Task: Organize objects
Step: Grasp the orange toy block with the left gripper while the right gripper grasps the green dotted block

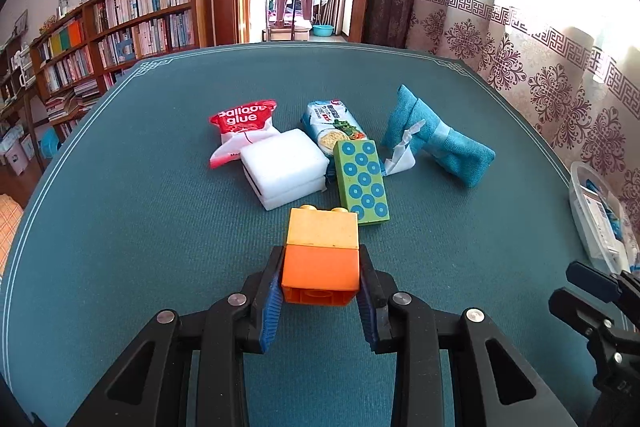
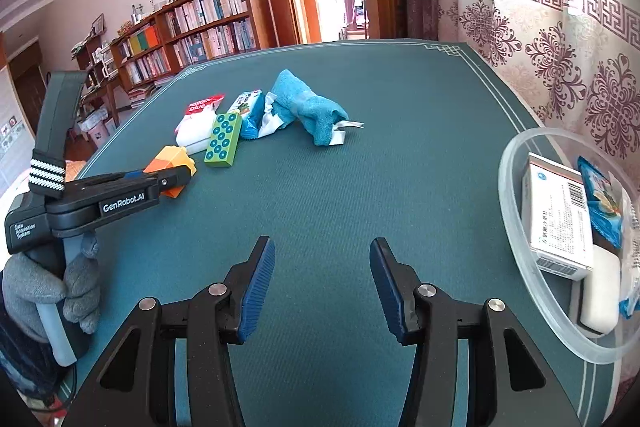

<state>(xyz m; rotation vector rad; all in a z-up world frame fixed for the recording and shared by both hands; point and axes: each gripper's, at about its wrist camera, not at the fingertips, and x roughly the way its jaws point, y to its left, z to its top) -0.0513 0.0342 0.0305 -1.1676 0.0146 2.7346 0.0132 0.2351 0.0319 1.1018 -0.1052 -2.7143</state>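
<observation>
My left gripper point(image 1: 320, 281) is shut on an orange and yellow toy brick point(image 1: 322, 255), held just above the green table mat point(image 1: 140, 227); the brick also shows in the right wrist view point(image 2: 172, 163). Beyond it lie a green dotted block point(image 1: 362, 181), a white sponge block point(image 1: 288, 167), a red "balloon glue" packet point(image 1: 242, 129), a noodle packet point(image 1: 334, 127) and a blue cloth bundle point(image 1: 436, 137). My right gripper point(image 2: 322, 267) is open and empty above bare mat, left of a clear plastic tub point(image 2: 520, 251).
The tub holds a white medicine box point(image 2: 558, 215), a blue snack packet point(image 2: 602, 203) and a white block point(image 2: 600, 291). The tub sits at the table's right edge by a patterned curtain point(image 2: 560, 39). Bookshelves point(image 1: 120, 27) stand beyond the left edge.
</observation>
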